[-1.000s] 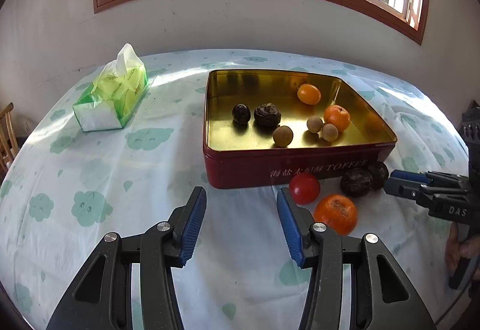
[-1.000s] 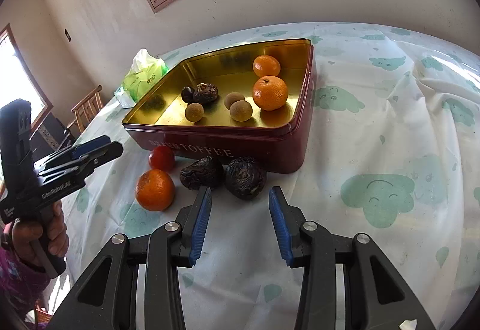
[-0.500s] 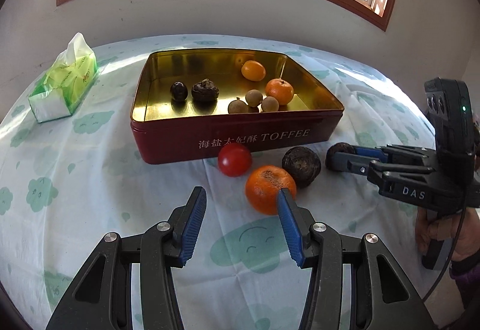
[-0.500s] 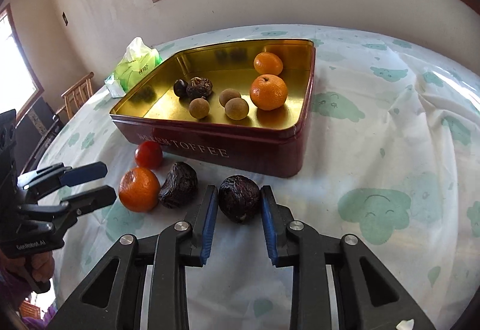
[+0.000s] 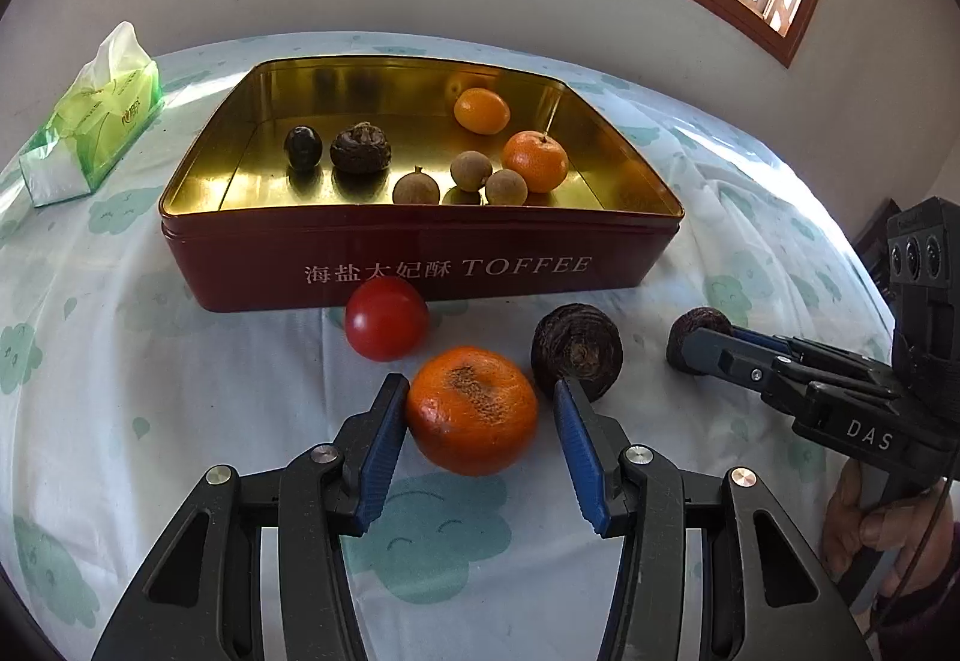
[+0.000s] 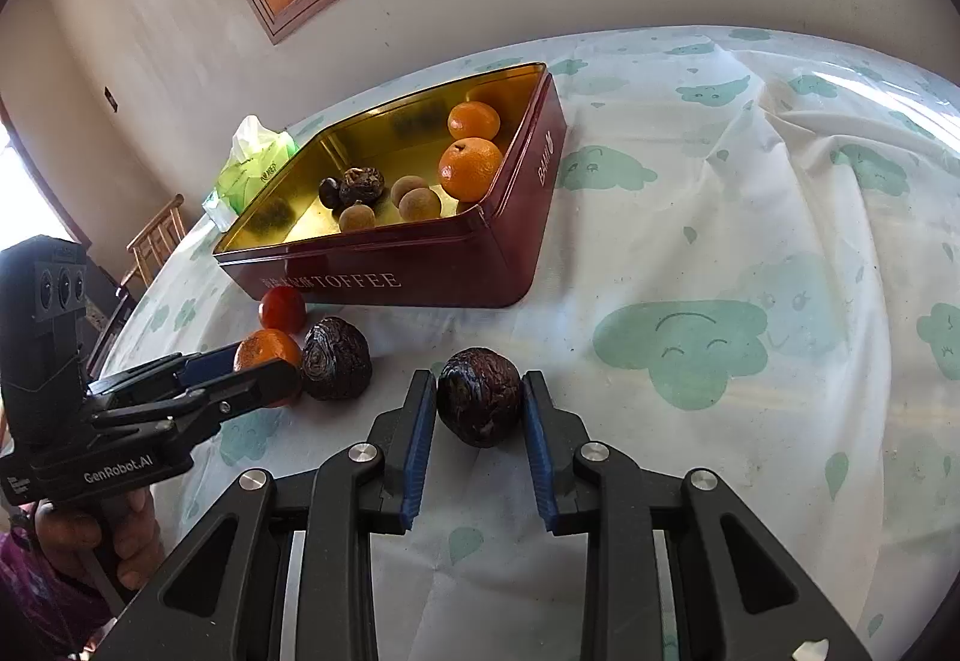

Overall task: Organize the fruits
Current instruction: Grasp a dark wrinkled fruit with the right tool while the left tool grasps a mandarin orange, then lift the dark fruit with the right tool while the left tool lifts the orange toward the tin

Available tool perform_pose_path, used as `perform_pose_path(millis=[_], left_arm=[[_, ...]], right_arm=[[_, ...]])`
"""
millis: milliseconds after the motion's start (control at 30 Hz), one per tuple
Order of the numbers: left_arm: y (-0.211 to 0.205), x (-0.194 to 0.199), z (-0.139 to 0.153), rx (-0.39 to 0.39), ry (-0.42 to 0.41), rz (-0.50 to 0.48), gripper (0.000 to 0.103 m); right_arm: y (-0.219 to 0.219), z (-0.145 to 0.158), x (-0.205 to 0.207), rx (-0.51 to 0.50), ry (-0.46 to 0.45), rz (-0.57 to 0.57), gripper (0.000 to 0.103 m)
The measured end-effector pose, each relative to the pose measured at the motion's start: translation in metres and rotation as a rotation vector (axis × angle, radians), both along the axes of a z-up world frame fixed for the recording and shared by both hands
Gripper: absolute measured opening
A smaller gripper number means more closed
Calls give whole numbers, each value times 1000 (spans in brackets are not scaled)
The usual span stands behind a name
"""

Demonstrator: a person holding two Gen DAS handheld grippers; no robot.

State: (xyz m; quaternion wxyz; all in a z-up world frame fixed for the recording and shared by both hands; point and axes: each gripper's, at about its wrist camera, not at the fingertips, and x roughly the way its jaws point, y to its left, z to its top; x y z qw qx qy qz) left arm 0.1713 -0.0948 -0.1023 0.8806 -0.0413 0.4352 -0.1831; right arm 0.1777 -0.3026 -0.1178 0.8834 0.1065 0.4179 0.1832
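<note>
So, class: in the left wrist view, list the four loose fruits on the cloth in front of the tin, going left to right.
tomato → orange → wrinkled dark fruit → second dark fruit, the one between the right gripper fingers.

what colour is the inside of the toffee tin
Shiny gold inside the dark red rectangular metal toffee tin; clearest in the left wrist view.
</note>
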Motion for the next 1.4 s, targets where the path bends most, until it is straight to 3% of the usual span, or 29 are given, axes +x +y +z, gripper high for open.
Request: perform_pose_path(millis=[67, 100, 200, 600, 1400], left_arm=[[1, -2, 0, 1, -15, 4, 49], [2, -1, 0, -5, -14, 8, 42], [7, -3, 0, -19, -12, 20, 42], [20, -32, 28, 111, -127, 108, 42], [45, -53, 33, 196, -193, 168, 42]], right_arm=[[2, -1, 0, -6, 3, 7, 26], [2, -1, 1, -6, 4, 8, 26], [2, -1, 1, -6, 4, 8, 26], [5, -1, 1, -34, 1, 7, 26], [27, 3, -13, -175, -30, -21, 26]])
